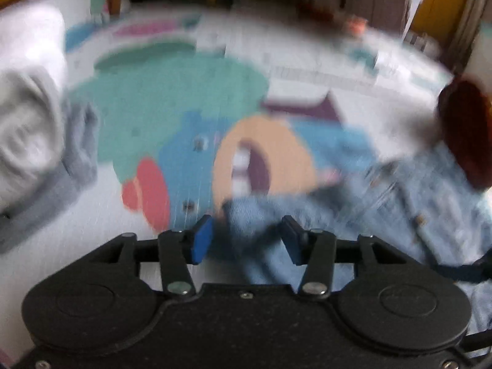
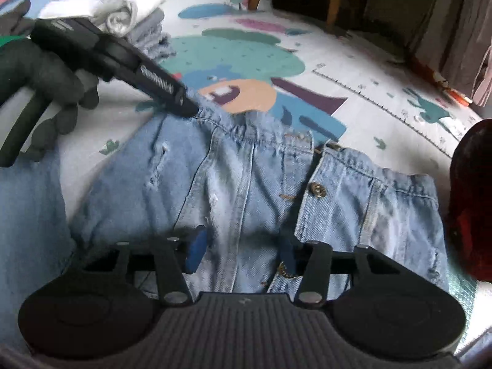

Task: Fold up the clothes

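Our left gripper (image 1: 247, 238) has its blue fingers (image 1: 203, 240) apart, a bunched corner of the denim jacket (image 1: 384, 212) rising between them; that view is blurred, so we can't tell if the pads press on the cloth. From the right wrist we see it tipped down at the jacket's top hem, a gloved hand (image 2: 46, 92) on its handle. Our right gripper (image 2: 243, 250) hangs over the jacket's button front, fingers apart, denim under the gap, no pinch visible. The jacket lies spread on a colourful play mat (image 2: 369, 92). Far left sits a stack of folded clothes (image 2: 135, 15).
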